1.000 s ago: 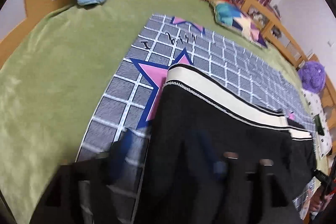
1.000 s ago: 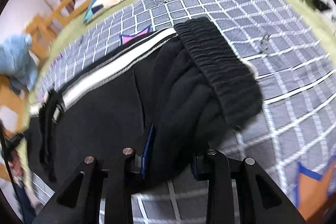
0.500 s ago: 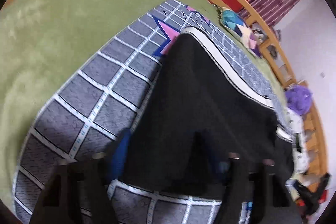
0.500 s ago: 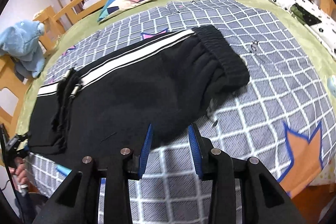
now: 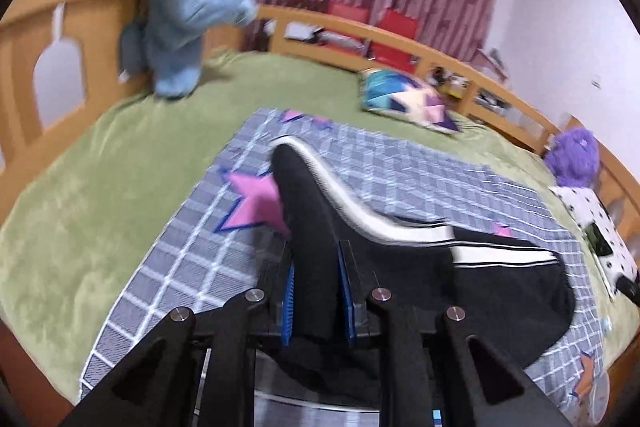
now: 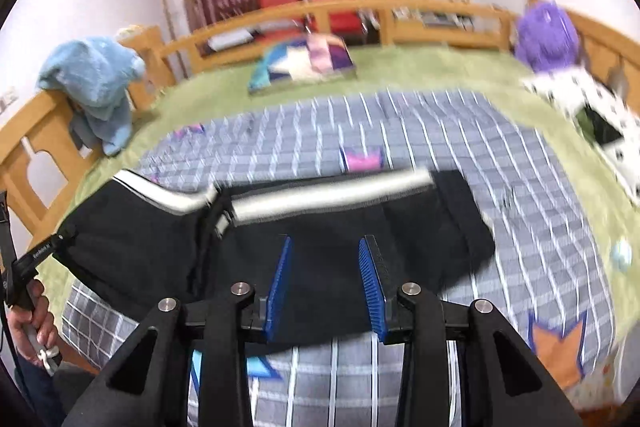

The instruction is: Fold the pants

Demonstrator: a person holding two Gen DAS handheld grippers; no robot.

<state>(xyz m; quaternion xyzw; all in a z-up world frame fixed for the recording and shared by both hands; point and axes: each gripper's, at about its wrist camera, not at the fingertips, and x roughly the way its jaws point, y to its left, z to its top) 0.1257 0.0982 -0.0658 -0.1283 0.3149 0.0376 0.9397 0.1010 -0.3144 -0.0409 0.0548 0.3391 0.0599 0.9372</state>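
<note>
The left tool (image 5: 316,291) clamps a leg fold of the black fleece pants with white side stripe (image 5: 472,291); the right tool (image 6: 325,287) gapes above them. Risk: thick cloth slipping out ahead, spoiling the fold.

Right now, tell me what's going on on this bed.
A person is folding black pants on a grey checked blanket. The left gripper is shut on a lifted pant leg end. The right gripper hangs open above the waist part, holding nothing. The fold is not finished.
</note>
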